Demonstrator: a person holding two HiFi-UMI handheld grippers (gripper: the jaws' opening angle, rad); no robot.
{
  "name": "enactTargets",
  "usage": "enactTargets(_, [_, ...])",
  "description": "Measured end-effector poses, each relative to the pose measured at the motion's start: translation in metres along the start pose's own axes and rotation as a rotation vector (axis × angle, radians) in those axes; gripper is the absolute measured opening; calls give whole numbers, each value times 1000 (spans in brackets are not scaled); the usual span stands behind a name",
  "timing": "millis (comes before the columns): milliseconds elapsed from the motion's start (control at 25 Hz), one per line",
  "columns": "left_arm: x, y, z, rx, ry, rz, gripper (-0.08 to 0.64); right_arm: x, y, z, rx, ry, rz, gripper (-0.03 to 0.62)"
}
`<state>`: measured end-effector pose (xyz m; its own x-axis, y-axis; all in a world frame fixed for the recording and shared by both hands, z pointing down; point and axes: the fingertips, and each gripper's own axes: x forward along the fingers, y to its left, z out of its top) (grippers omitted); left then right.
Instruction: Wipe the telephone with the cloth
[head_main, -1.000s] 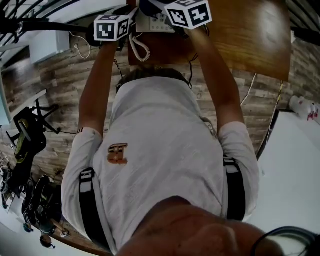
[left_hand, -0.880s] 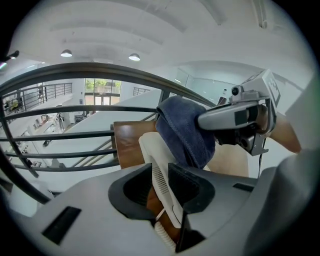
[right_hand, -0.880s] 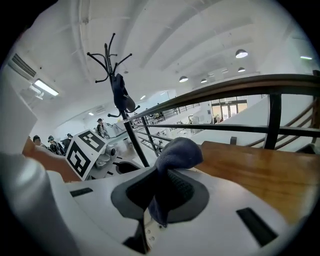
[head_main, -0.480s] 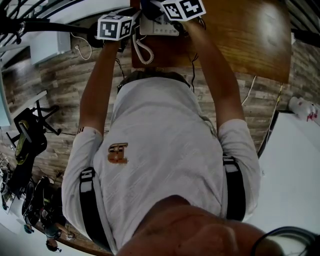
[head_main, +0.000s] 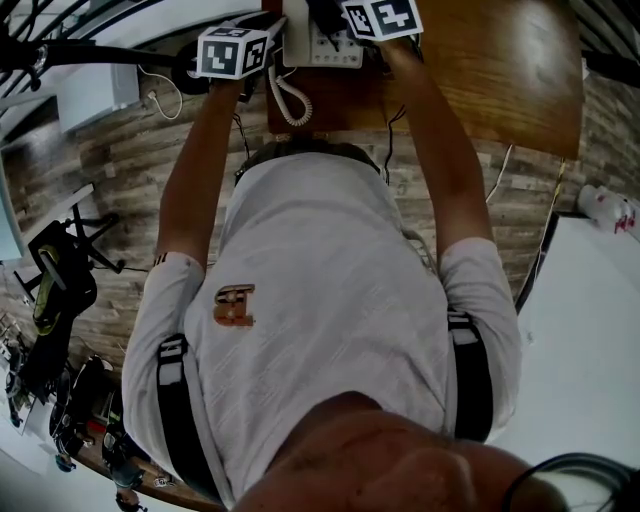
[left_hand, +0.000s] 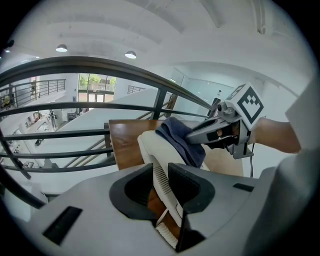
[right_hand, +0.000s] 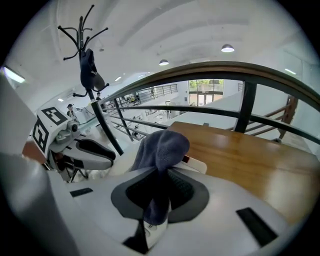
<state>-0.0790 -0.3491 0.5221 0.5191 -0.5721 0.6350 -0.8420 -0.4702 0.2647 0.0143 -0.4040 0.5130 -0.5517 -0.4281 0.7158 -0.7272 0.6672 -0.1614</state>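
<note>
While the left tongs (left_hand: 162, 186) clamp the handset (left_hand: 150, 147) to steady it above the worktop (left_hand: 122, 142), the right tongs (right_hand: 159, 192) pinch the cloth (right_hand: 162, 145) and lay it on the handset's far end, apparently mid-wipe.

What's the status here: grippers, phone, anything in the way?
Left gripper shut on the handset. Right gripper shut on the cloth, cloth lying over the handset's far end. Nothing seen blocking on the table.
</note>
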Motion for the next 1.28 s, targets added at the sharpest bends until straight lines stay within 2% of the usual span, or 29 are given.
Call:
enactTargets(240, [1, -1, -1, 8, -6, -11, 100, -27, -38, -25, 62, -17, -111, 60])
enactTargets(360, [-1, 1, 0, 15, -13, 2, 100, -46, -42, -29, 76, -53, -136, 60])
enactTargets(520, [-1, 1, 0, 17, -15, 2, 100, -70, -19, -19, 57, -127, -100, 60])
enactTargets(720, [0, 3, -1, 17, -16, 4, 100, -71, 29, -1, 88, -221, 37, 60])
enactTargets(960, [-6, -1, -2, 18, -21, 9, 100, -45, 78, -2, 145, -207, 151, 60])
enactTargets(1080, [-5, -1, -1, 16, -27, 14, 100, -28, 78, -12, 195, -179, 153, 60])
enactTargets(1280, [-5, -3, -2, 14, -31, 21, 100, -19, 55, -30, 169, -129, 53, 60])
